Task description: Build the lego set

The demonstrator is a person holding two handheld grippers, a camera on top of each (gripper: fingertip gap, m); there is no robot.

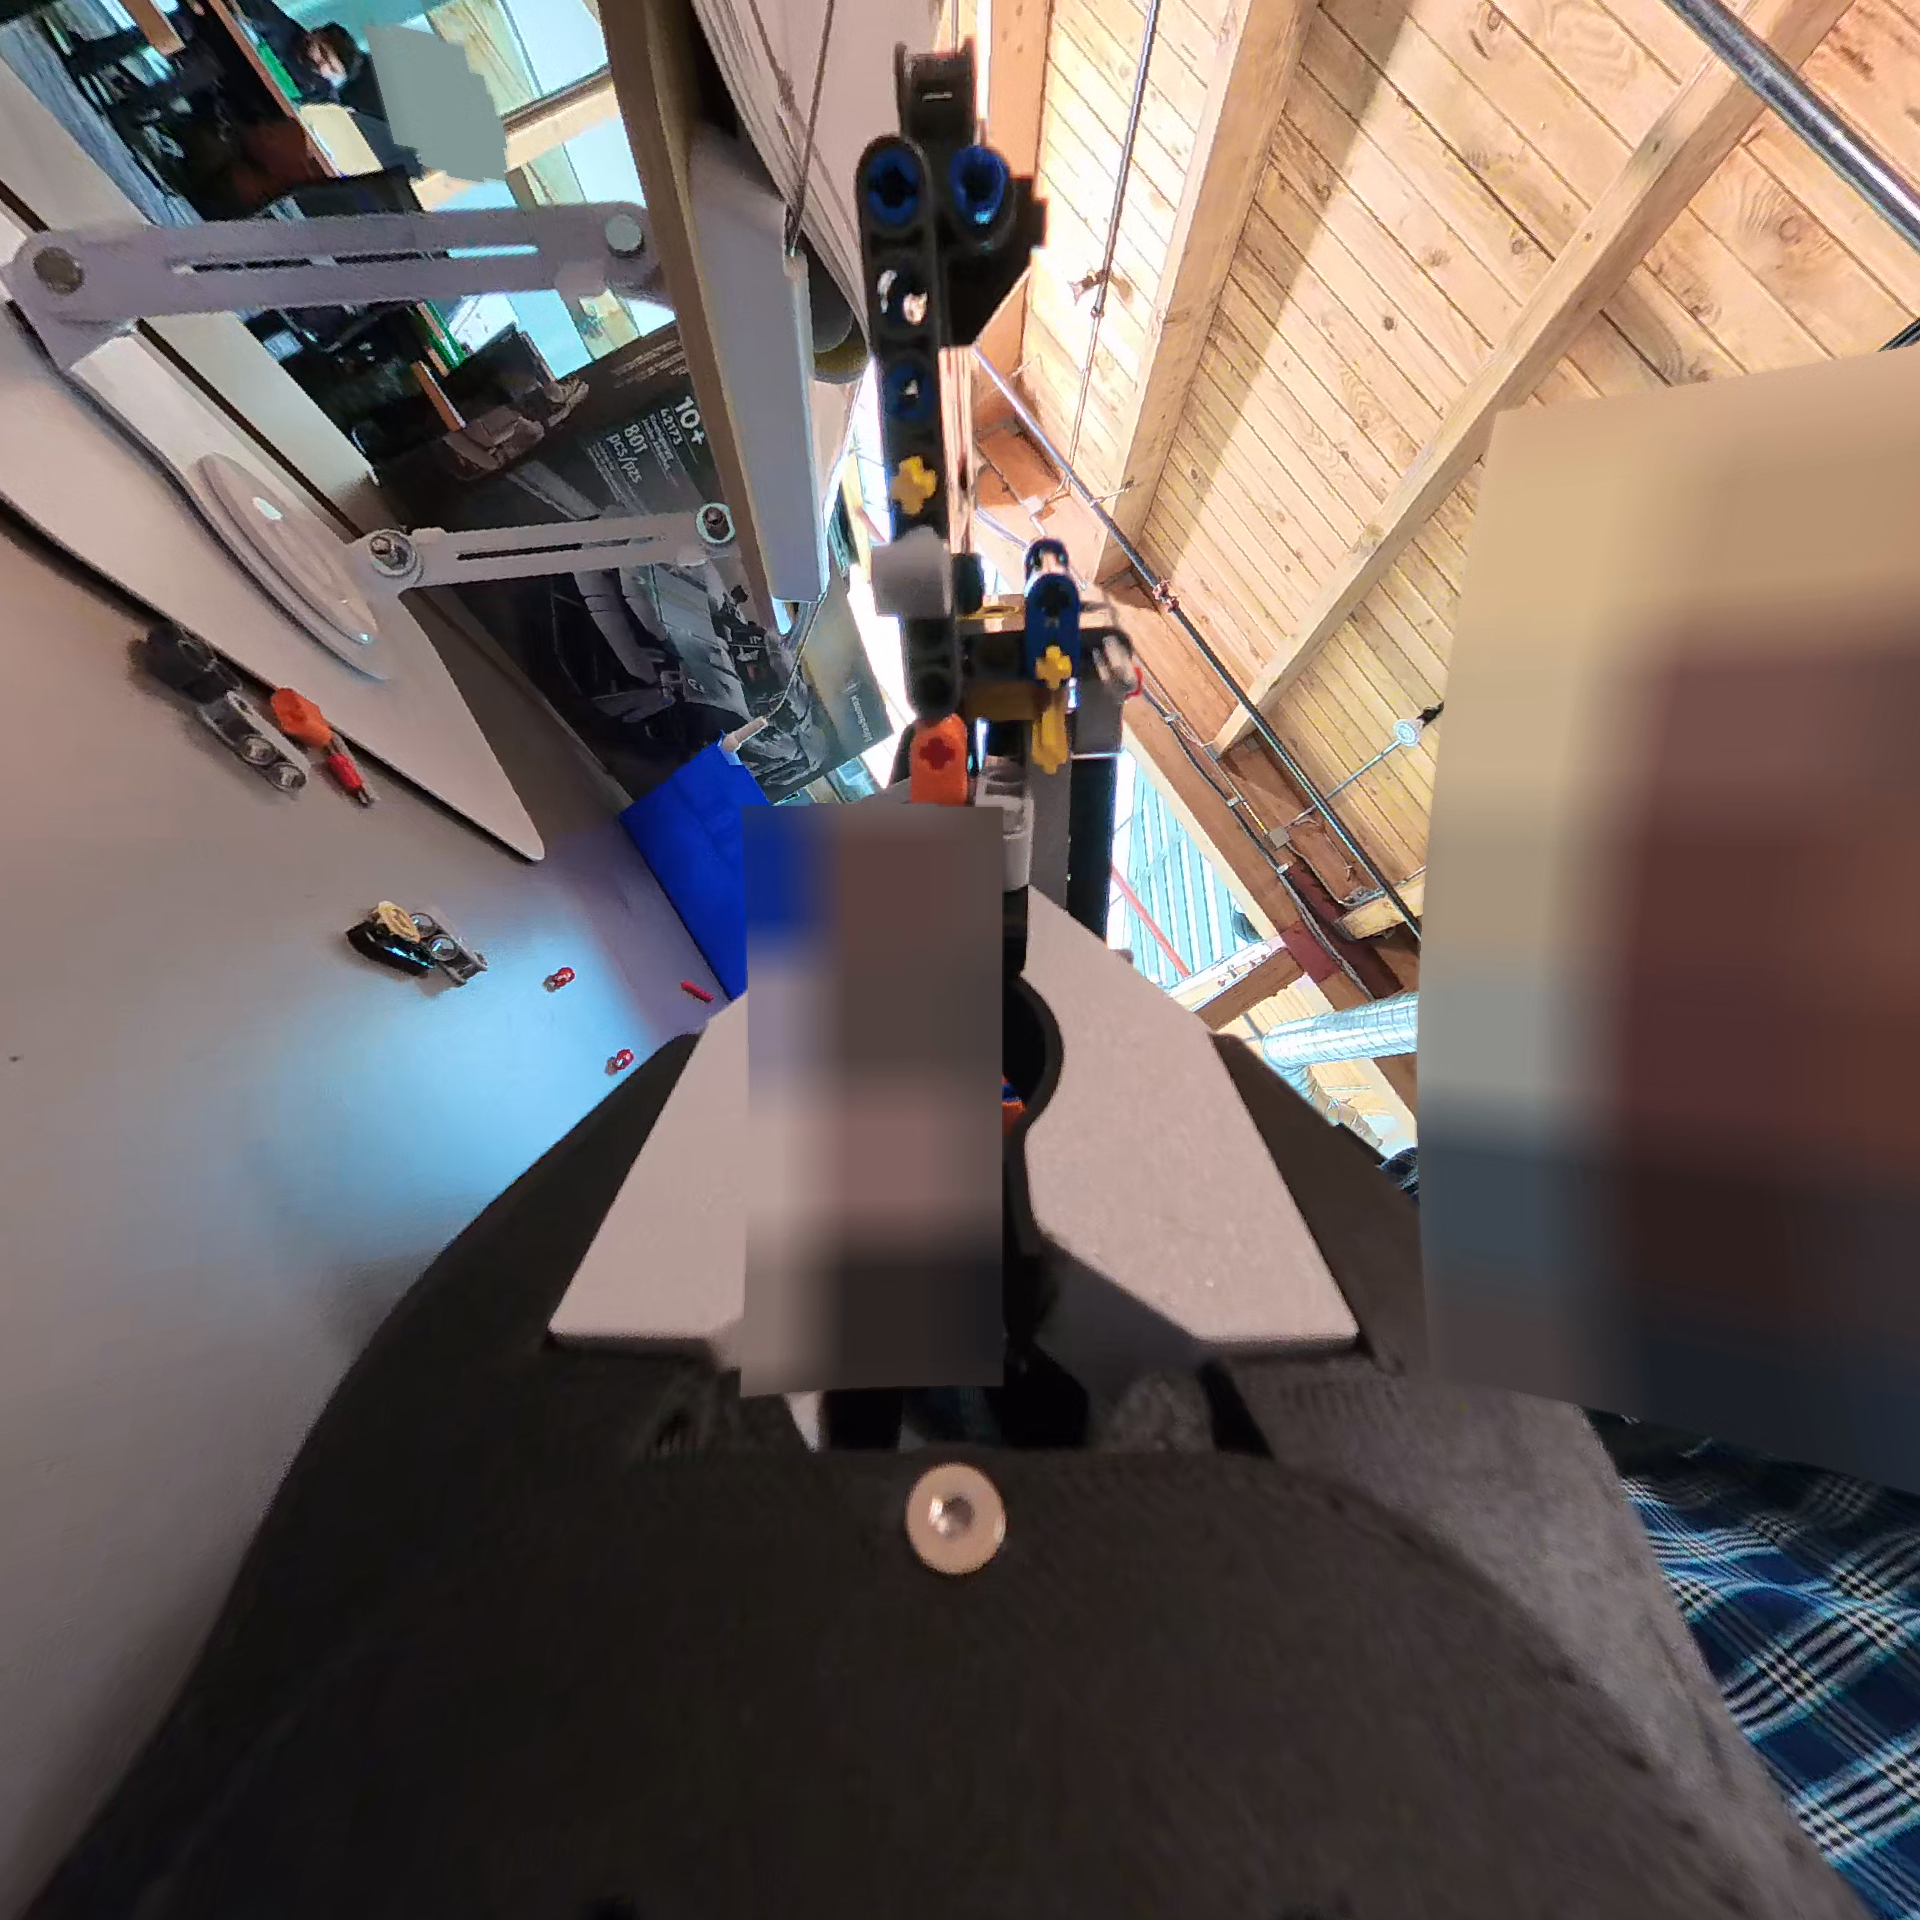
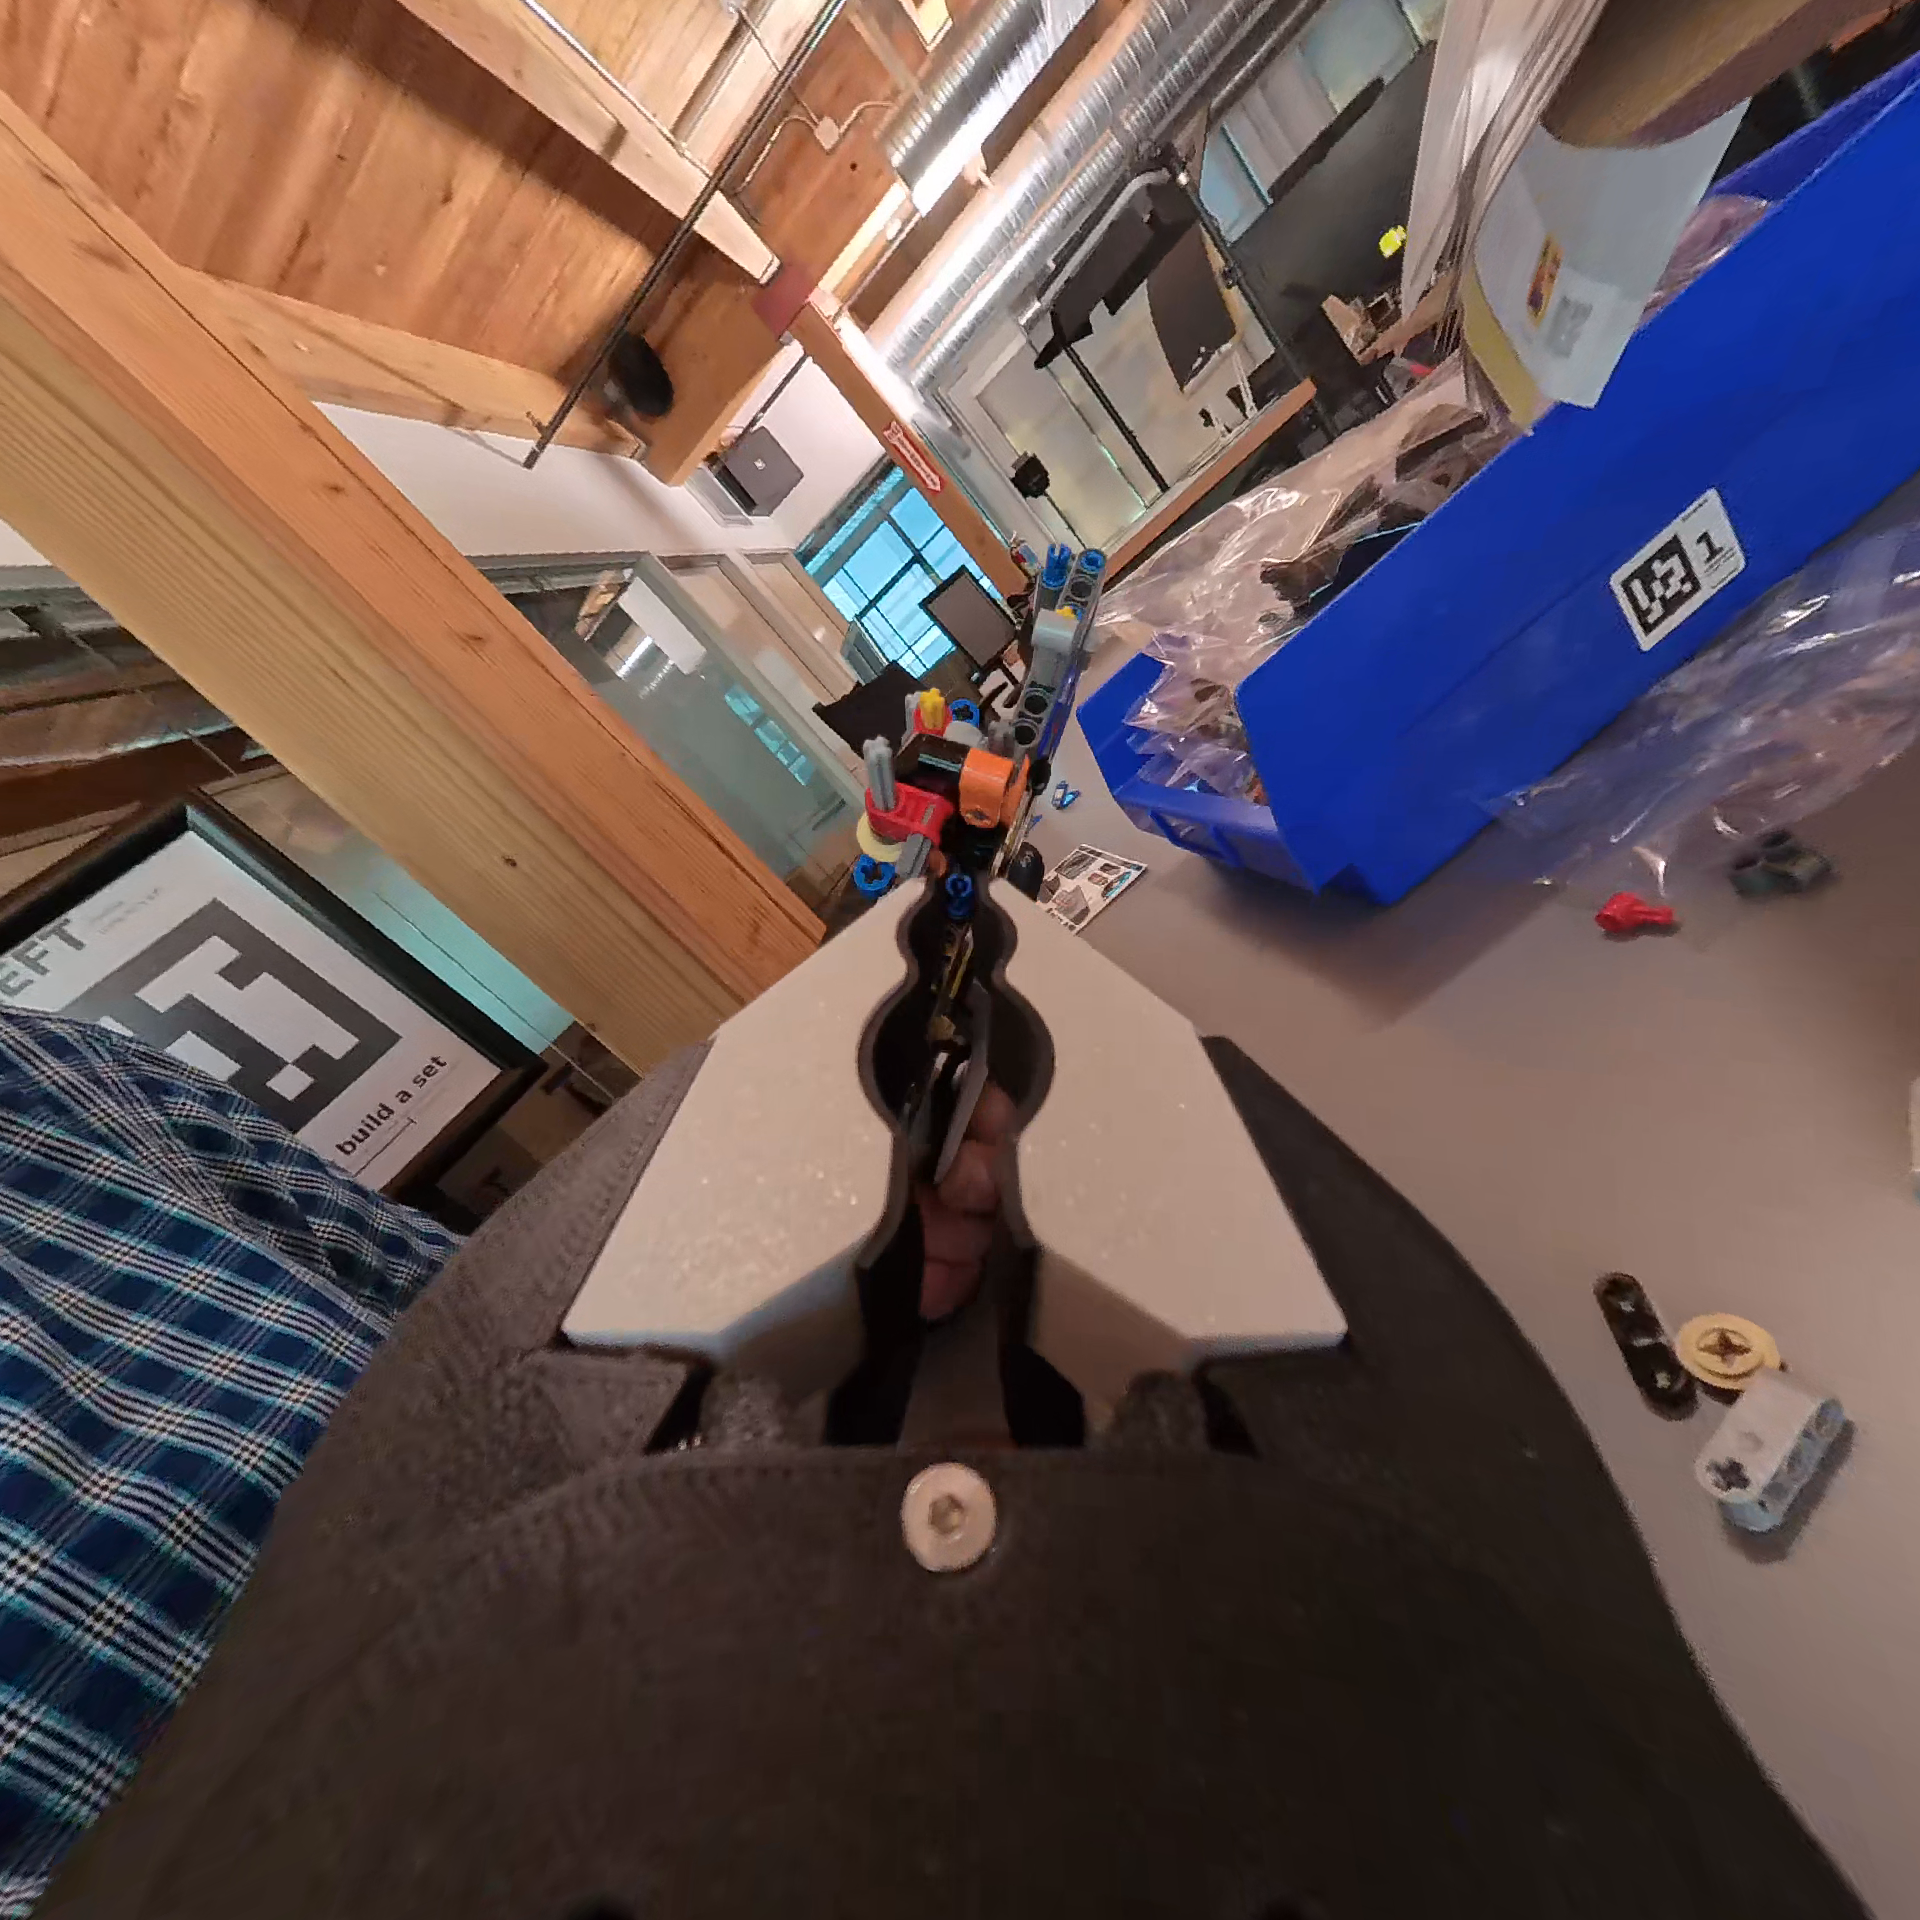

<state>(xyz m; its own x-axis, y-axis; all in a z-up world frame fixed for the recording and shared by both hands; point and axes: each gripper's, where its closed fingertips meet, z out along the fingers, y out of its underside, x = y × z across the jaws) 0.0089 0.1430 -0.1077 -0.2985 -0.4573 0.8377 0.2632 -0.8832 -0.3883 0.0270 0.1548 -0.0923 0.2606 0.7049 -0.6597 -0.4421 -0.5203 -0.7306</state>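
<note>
Left wrist view: left hand-held gripper point(image 1: 1013, 935) raised off tabletop point(image 1: 187, 1091), jaws narrow, clamped on lego assembly point(image 1: 914, 436) whose black beam juts toward ceiling; mosaic patch hides grip point. Loose parts point(image 1: 416, 940) on tabletop, blue bin point(image 1: 691, 862) corner only.

Right wrist view: right hand-held gripper point(image 2: 951, 914) closed on same lego assembly point(image 2: 961, 790). Full blue bin point(image 2: 1507, 665), plastic bags point(image 2: 1247, 582), red piece point(image 2: 1631, 914), grey connector point(image 2: 1771, 1449) visible here. Contact inside jaws dark, hard to read.
</note>
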